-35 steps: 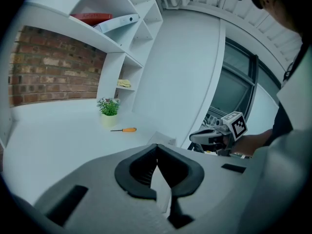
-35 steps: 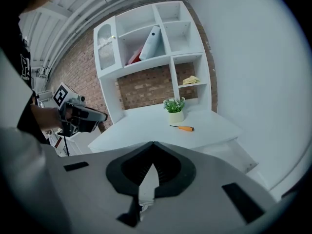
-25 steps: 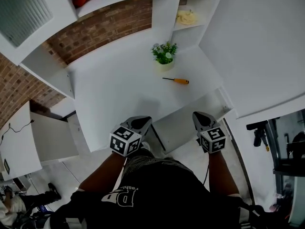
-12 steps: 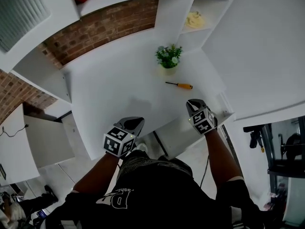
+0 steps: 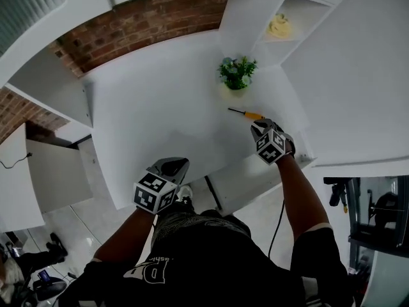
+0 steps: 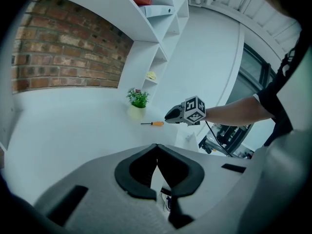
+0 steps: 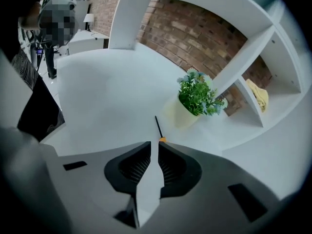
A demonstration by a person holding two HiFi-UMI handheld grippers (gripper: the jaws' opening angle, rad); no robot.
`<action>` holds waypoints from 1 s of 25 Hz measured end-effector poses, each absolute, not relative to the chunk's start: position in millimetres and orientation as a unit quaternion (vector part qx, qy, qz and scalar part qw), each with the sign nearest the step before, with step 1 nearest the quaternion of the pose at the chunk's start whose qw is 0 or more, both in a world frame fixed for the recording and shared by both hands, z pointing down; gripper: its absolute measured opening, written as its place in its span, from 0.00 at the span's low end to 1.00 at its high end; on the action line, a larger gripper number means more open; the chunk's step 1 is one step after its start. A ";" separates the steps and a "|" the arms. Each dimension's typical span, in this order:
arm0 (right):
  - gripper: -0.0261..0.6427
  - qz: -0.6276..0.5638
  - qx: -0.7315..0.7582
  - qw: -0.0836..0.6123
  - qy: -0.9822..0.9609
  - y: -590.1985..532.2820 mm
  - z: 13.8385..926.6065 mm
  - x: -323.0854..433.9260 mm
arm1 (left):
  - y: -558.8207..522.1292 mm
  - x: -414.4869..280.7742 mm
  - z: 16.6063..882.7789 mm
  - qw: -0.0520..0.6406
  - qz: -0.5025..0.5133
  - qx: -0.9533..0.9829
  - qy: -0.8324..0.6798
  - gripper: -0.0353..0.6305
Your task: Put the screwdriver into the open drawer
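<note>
A white desk stands in front of a red brick wall, with white shelves at the side. The screwdriver lies flat on the desk, toward its right end. It lies sideways, almost in line with the desk's front edge. Its thin dark tip points to the person's left. Its orange handle points right, toward the right gripper.

In the right gripper view, the handle end sits just past the jaw tips and the shaft points away. The right jaws are only a thin crack apart, with nothing between them.

A small green plant in a pale pot stands near the screwdriver, a little farther back. A yellow thing lies on a shelf behind it. Nothing lies between the right gripper and the screwdriver.

The left gripper is at the desk's front edge, well apart from the screwdriver. Its jaw tips touch and it holds nothing. The white drawer sticks out under the desk's front edge, between the two grippers.
</note>
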State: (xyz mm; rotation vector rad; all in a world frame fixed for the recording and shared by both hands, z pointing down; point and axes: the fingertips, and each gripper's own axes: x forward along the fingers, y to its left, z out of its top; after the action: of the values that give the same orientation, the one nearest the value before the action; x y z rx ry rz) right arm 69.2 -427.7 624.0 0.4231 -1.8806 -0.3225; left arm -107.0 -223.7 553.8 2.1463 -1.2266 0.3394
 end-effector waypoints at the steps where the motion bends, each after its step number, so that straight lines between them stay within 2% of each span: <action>1: 0.09 -0.141 0.172 0.564 -0.795 -432.7 626.8 67.5 | -223.4 -107.7 555.4 0.319 0.128 0.812 -0.472 0.08; 25: 0.16 -0.161 0.054 0.656 -0.736 -490.4 701.3 54.9 | -210.0 -119.6 581.7 0.373 0.113 0.748 -0.537 0.08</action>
State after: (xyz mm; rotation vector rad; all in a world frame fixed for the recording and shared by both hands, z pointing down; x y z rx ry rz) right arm 54.9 -490.4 701.3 0.1226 -1.6674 -0.3641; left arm -119.6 -210.0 581.7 1.9173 -1.3762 0.2901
